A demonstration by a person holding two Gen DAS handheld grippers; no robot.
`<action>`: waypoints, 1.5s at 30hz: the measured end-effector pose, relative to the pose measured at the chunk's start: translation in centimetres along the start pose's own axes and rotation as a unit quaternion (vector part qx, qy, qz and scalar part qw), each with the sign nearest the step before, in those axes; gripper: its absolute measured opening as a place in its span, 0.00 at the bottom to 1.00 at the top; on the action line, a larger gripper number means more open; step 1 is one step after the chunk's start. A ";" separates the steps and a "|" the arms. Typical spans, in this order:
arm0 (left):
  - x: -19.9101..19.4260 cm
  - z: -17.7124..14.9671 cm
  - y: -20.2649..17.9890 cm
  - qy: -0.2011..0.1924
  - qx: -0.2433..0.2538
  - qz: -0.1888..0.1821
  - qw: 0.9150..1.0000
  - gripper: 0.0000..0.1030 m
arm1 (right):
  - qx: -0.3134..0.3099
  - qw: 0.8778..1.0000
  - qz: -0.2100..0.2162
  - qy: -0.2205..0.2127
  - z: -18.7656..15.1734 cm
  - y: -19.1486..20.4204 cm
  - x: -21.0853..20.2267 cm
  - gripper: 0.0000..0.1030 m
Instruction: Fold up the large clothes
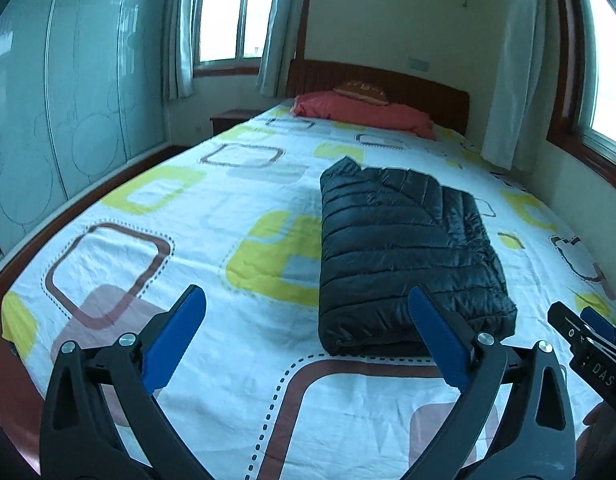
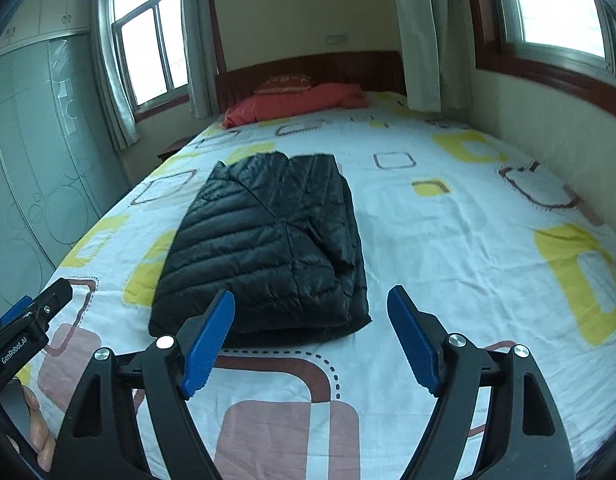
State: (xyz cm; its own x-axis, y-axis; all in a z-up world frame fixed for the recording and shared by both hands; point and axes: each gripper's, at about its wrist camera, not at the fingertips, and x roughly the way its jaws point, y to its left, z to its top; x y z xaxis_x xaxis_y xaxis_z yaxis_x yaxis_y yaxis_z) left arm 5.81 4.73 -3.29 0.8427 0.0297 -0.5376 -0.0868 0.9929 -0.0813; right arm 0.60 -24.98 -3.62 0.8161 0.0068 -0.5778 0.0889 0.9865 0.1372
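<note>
A black quilted puffer jacket (image 1: 404,248) lies folded into a thick rectangle on the patterned bedsheet (image 1: 179,240). It also shows in the right wrist view (image 2: 267,248). My left gripper (image 1: 308,300) is open and empty, held above the sheet just short of the jacket's near edge, toward its left side. My right gripper (image 2: 312,300) is open and empty, held just short of the jacket's near right corner. The right gripper shows at the right edge of the left wrist view (image 1: 588,340). The left gripper shows at the left edge of the right wrist view (image 2: 31,320).
A red pillow (image 1: 364,114) lies at the wooden headboard (image 1: 428,92). A wardrobe (image 1: 59,112) stands left of the bed. A wall with a window (image 2: 556,4) runs along the right side. A nightstand (image 1: 231,118) stands at the far left corner.
</note>
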 end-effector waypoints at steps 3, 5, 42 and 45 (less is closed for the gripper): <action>-0.6 0.3 -0.4 -0.007 0.005 -0.008 1.000 0.98 | -0.008 1.000 -0.003 -0.015 0.3 0.4 -0.9 0.75; -0.9 0.5 -0.5 -0.008 0.005 -0.015 1.000 0.98 | -0.011 1.000 -0.001 -0.021 0.5 0.5 -1.4 0.75; -1.6 0.3 -1.3 -0.014 0.013 -0.023 1.000 0.98 | -0.026 0.999 0.003 -0.031 0.3 1.2 -1.9 0.76; -1.7 0.2 -1.3 -0.014 0.013 -0.023 1.000 0.98 | -0.026 0.999 0.003 -0.031 0.4 1.2 -1.8 0.76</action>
State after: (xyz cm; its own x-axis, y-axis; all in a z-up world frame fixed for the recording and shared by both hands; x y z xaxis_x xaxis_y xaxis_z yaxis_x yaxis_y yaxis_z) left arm 4.65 3.38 -2.09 0.8605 -0.0136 -0.5092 -0.0341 0.9959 -0.0841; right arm -0.55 -23.90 -2.14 0.8503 0.0042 -0.5263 0.0552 0.9937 0.0972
